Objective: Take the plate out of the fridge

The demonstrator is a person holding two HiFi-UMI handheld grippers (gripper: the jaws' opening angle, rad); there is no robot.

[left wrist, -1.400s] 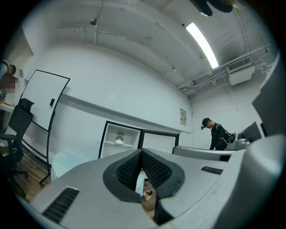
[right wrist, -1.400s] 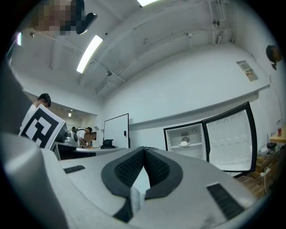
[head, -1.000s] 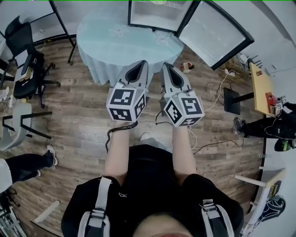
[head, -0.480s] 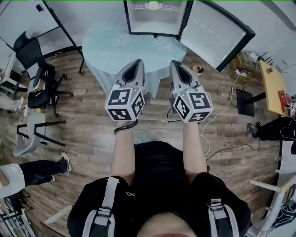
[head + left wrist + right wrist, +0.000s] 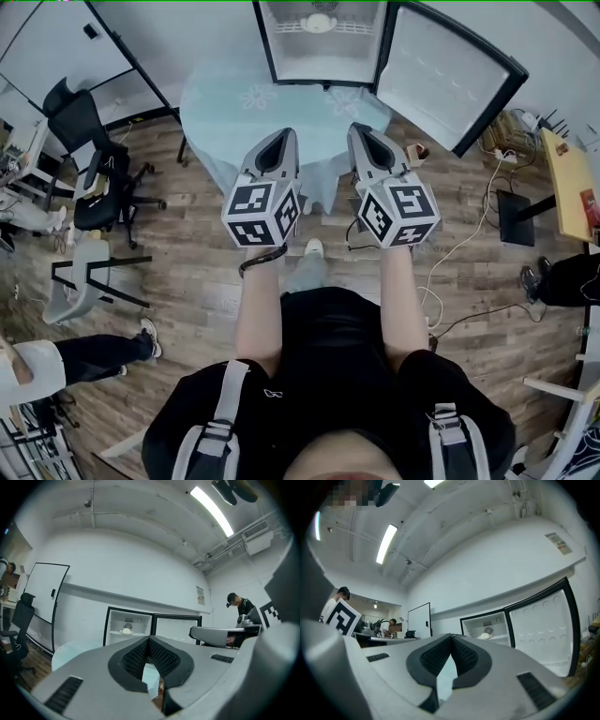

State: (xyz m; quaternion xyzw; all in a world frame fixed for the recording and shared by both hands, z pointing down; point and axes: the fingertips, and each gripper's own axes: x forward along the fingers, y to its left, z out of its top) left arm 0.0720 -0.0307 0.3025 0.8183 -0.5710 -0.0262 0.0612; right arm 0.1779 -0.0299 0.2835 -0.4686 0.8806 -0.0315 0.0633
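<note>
Person standing on a wood floor (image 5: pixel 187 272), seen from a head camera looking steeply down, holding a two-fingered gripper in each hand. Both point level, side by side, towards an open fridge (image 5: pixel 347 58). The left gripper (image 5: pixel 284 136) and right gripper (image 5: pixel 362 131) are near each other but apart. Each carries a cube with black and white square markers at the wrist end.

The fingers (image 5: pixel 140 653) of the left gripper are pressed together at the tips with nothing between them. The fingers (image 5: pixel 464 656) of the right gripper are likewise together and hold nothing.

A round surface (image 5: pixel 234 103) covered with a pale blue cloth lies just ahead of the grippers, their tips over its near edge. The fridge is at its far side; whether it stands on the surface or behind it cannot be told. The fridge door (image 5: pixel 445 80) is swung wide open to the right, showing its white inner lining.

The plate (image 5: pixel 317 22) sits on a shelf inside the fridge, near the top, well apart from both grippers. Something pale and rounded rests on it, too small to identify.

A black office chair (image 5: pixel 89 141) stands to the left. The legs of a second person (image 5: pixel 94 349) show at the lower left, and a yellow table (image 5: pixel 572 178) at the right edge.
</note>
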